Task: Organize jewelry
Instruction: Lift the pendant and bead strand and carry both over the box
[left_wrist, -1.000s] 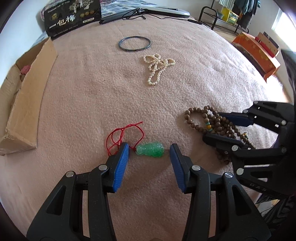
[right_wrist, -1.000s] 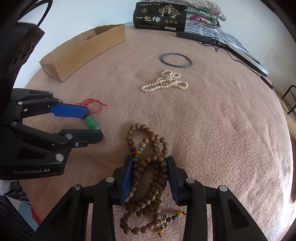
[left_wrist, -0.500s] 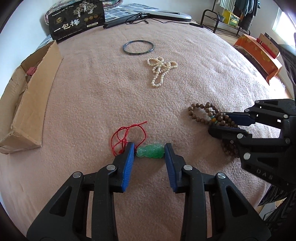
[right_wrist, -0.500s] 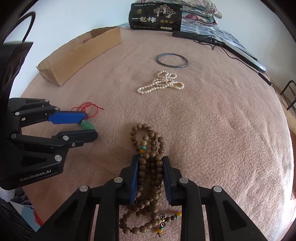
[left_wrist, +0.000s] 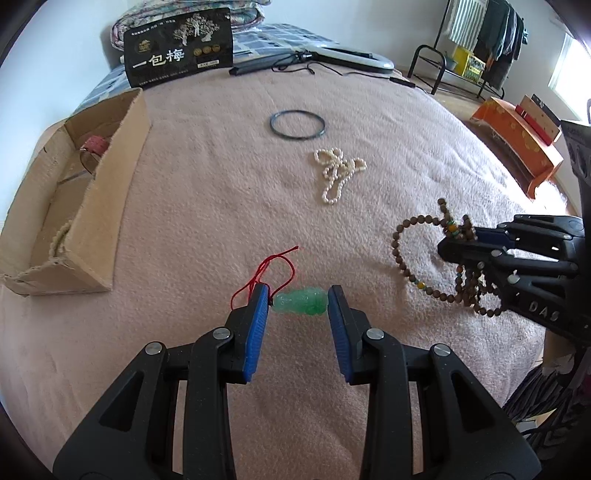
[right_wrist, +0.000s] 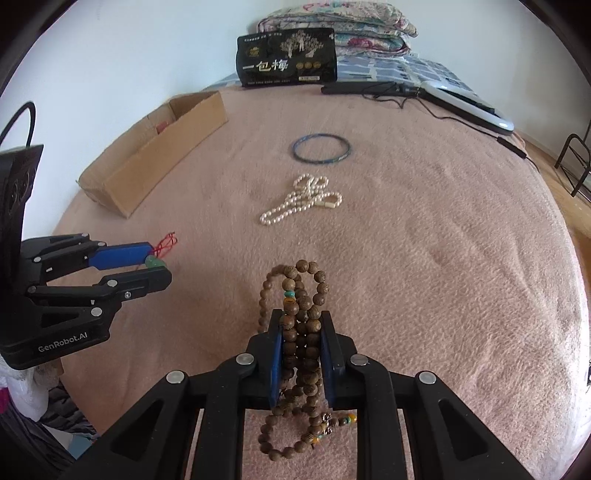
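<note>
My left gripper (left_wrist: 298, 295) is shut on a green jade pendant (left_wrist: 301, 301) with a red cord (left_wrist: 271, 271), held just above the pink blanket. It also shows in the right wrist view (right_wrist: 157, 262). My right gripper (right_wrist: 302, 325) is shut on a brown wooden bead necklace (right_wrist: 301, 328), lifted so its loops hang down; it shows at the right of the left wrist view (left_wrist: 448, 242). A white pearl necklace (left_wrist: 337, 176) and a dark bangle (left_wrist: 297, 124) lie further back on the blanket.
An open cardboard box (left_wrist: 74, 192) with a few items inside lies at the left of the blanket (left_wrist: 207, 192). A black printed box (left_wrist: 179, 48), cables and a ring light (left_wrist: 351, 57) sit at the far edge. An orange box (left_wrist: 517, 129) stands off right.
Both grippers closed on their items and rose. The left jaws shut on the jade pendant; the right jaws shut on the wooden beads and lifted them off the blanket.
</note>
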